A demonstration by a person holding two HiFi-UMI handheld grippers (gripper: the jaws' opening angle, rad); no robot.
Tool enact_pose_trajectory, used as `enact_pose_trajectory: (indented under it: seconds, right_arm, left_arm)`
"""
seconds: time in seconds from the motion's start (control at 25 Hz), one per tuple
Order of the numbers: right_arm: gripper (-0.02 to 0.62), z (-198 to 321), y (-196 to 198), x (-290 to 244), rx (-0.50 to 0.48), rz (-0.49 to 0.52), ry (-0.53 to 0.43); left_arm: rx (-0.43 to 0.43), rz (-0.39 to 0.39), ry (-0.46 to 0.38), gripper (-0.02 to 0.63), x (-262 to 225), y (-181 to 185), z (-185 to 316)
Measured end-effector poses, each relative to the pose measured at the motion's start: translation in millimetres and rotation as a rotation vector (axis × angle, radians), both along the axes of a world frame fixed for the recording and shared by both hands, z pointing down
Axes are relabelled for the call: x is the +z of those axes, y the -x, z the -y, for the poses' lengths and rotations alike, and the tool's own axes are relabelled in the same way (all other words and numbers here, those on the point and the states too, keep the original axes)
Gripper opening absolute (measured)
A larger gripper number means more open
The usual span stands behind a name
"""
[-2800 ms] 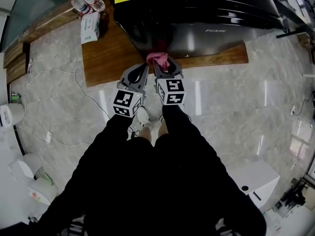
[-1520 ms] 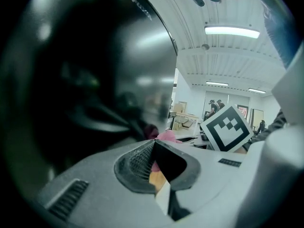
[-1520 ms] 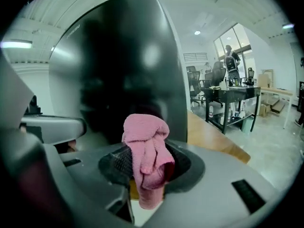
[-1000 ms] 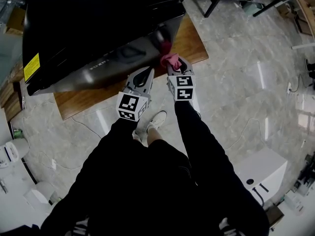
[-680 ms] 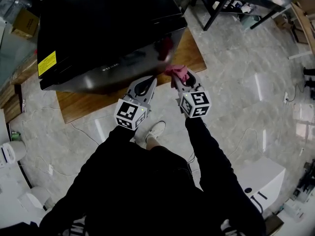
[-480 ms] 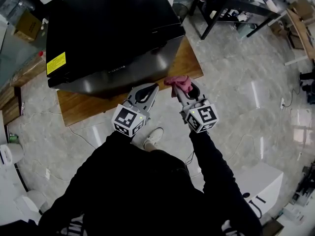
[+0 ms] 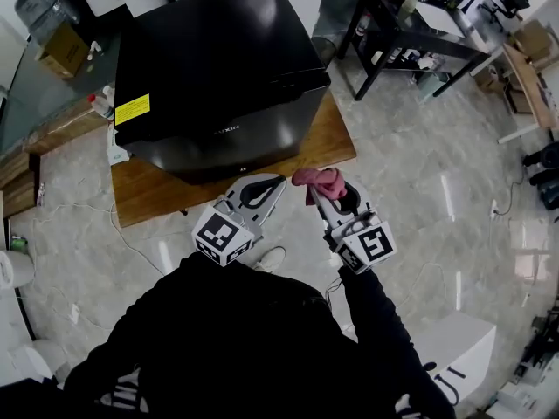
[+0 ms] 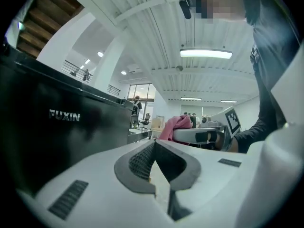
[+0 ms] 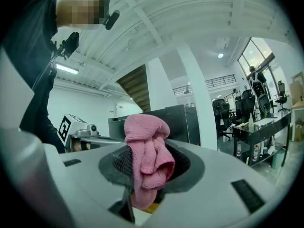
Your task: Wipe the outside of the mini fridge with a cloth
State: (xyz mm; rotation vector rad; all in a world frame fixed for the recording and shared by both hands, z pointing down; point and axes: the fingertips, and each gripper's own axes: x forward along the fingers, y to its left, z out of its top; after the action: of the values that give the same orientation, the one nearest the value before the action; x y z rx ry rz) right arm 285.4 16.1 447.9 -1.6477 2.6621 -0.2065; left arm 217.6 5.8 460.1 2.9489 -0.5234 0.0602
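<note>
Spilling from the clamped jaws of the right gripper (image 7: 318, 195), the cloth (image 9: 147, 160) runs lengthwise along them, lower end buried, tip toward the fridge (image 7: 218, 68) but apart from it; left gripper (image 8: 154, 145) closed, empty

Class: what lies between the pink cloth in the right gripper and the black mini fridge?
In the head view, just a bare strip of the brown wooden board under the black mini fridge; the pink cloth does not touch the fridge.
</note>
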Motion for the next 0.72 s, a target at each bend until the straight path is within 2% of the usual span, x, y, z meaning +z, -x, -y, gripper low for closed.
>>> enact_pose_trajectory:
  seconds: [0.28,0.72]
  right_arm:
    - [0.146,-12,17,-17,-0.009,0.011,-0.03]
    - [0.146,-13,25,-17,-0.015,0.014,-0.009]
  left_arm:
    - [0.025,-0.001,-0.022,0.006,-14,12,-14]
    - [0.023,-0.004,-0.016,0.006,-21,18,-16]
